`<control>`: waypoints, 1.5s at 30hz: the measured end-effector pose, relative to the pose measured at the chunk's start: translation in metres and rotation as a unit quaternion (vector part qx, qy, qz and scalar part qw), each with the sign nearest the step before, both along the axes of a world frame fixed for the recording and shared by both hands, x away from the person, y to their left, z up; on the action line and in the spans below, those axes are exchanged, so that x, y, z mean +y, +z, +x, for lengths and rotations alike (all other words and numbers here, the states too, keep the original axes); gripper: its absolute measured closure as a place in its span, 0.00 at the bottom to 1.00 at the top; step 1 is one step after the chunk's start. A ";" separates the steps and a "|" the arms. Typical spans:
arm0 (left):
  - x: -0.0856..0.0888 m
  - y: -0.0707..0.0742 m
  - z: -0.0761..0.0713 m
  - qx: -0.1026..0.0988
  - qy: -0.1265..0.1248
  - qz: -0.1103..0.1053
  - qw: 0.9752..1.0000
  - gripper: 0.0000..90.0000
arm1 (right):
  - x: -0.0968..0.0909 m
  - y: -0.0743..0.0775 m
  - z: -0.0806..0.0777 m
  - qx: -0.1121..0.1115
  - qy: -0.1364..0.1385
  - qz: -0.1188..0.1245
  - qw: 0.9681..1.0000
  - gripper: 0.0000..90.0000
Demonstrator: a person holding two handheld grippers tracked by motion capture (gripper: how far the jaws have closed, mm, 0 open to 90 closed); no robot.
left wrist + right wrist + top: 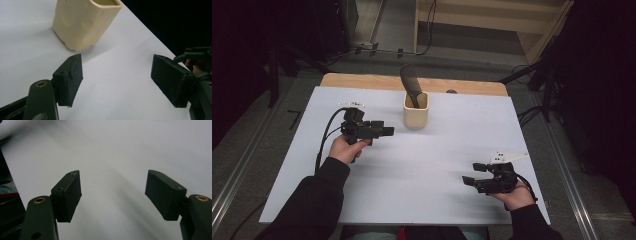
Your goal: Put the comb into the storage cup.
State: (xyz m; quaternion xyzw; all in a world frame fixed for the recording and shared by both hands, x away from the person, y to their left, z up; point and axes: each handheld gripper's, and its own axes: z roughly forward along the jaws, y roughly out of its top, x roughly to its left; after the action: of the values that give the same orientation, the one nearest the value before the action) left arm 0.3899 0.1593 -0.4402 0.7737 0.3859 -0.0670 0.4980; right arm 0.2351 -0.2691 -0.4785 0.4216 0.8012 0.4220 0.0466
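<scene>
The approach step is judged to be in hand. The left gripper is held level above the white table, its jaws spread wide with nothing between them, and is pointed towards the cream holder cup, which stands upright near the far middle of the table. A dark utensil handle, perhaps a comb or spatula, is seen rising from the cup. In the left gripper view the cup lies just ahead of the jaws and apart from them. The right gripper is rested near the table's near right corner, well apart from the cup, its jaws likewise wide and empty. The next move is judged to call for a short advance and a careful centring of the jaws.
</scene>
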 end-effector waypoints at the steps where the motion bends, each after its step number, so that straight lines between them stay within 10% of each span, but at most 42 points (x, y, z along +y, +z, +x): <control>1: 0.000 0.000 -0.001 0.002 -0.002 0.000 1.000 0.29 | 0.000 0.000 0.000 0.000 0.000 0.000 1.000 0.30; 45: 0.009 -0.006 -0.042 0.010 -0.029 0.035 0.999 0.29 | -0.004 -0.002 0.001 0.001 -0.020 -0.005 1.000 0.29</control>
State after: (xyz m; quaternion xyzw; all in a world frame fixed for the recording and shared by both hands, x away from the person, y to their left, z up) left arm 0.3479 0.1684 -0.4461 0.8007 0.3702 -0.0756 0.4649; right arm 0.2361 -0.2735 -0.4809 0.4380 0.7947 0.4164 0.0560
